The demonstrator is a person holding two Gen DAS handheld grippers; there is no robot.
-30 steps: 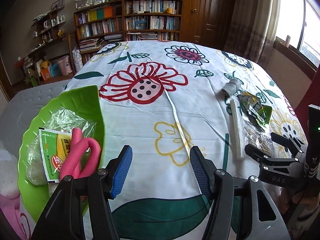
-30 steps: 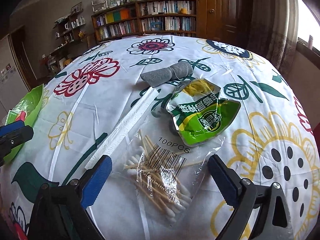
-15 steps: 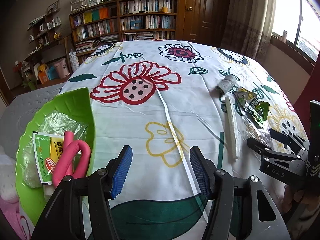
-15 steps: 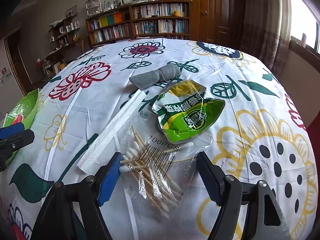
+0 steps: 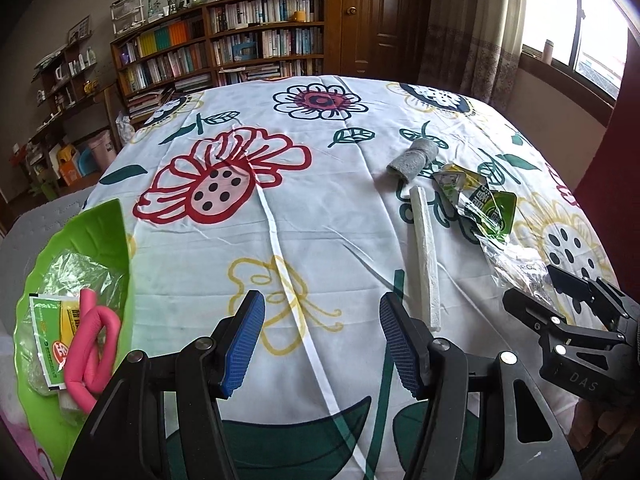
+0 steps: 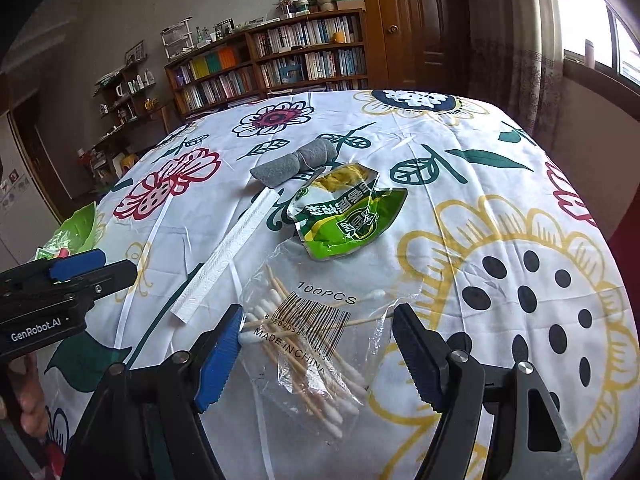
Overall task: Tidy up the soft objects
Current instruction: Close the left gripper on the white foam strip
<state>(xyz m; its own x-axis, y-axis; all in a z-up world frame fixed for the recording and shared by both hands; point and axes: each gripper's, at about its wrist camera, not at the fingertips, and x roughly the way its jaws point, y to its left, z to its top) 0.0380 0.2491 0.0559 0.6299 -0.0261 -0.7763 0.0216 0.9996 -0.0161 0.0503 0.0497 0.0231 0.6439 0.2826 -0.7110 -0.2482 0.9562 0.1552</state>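
A: Where's the cotton swab bag (image 6: 316, 344)?
B: On the flowered bench (image 6: 500, 184), between the right gripper's (image 6: 316, 354) spread fingers; the left pad touches it, nothing clamped.
A: So the pickup step?
B: Seemingly: close, then carry to the green plate (image 5: 100, 236). The left gripper (image 5: 322, 344) hangs released, empty.

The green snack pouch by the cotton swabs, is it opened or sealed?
Opened: the green pouch has a torn, gaping top showing yellow contents.
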